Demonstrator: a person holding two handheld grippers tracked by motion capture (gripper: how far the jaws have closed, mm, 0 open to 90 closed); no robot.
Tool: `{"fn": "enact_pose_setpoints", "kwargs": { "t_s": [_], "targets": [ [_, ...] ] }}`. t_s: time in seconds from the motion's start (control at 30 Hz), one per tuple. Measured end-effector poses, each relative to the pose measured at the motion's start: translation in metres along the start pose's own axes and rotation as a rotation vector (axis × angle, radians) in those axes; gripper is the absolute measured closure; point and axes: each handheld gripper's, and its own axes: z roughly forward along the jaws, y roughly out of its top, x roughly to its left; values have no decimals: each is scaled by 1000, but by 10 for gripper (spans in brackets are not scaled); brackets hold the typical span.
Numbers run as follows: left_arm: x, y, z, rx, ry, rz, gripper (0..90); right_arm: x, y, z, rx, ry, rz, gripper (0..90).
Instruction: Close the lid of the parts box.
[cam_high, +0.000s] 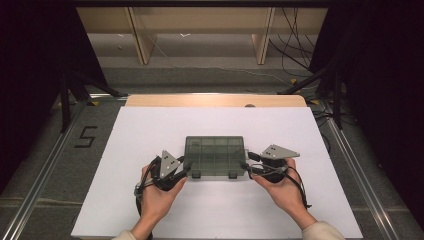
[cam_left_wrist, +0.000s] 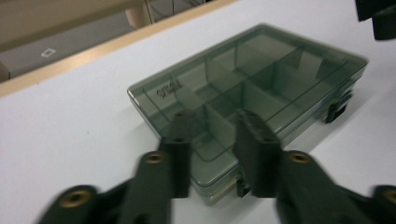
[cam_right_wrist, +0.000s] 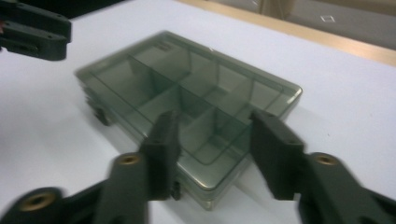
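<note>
A flat, see-through grey plastic box (cam_high: 215, 155) with little square rooms sits shut on the smooth white surface (cam_high: 150, 130) – between the left claw (cam_high: 187, 168) and right claw (cam_high: 247, 167), both spread, pinching nothing

Blurred at the bottom of the left gripper view: left gripper (cam_left_wrist: 212, 154), its jaw bases smeared and cut off by the lower edge. Hidden behind those jaws: near corner of the compartment box (cam_left_wrist: 261, 79). Embossed lettering on the lid too blurred to read. Likewise smeared in the right gripper view: right gripper (cam_right_wrist: 217, 156), covering the box's near corner. Contact between pads and box not discernible.
</note>
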Motion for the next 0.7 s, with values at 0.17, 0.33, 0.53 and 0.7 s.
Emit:
{"fn": "enact_pose_setpoints", "kwargs": {
  "t_s": [0.17,0.33,0.53,0.7],
  "targets": [
    [-12,0,-22,-58,-34,5,301,1,-5,-22,-42,61,-17,346],
    [-20,-4,-41,-86,-67,-4,215,-3,-13,-52,-88,75,-21,284],
    [-21,-13,-52,-101,-78,-5,173,-8,-28,-82,-96,43,-40,251],
    [-16,-17,-52,-111,-90,17,164,-9,-41,-97,-95,18,-51,248]
  ]
}}
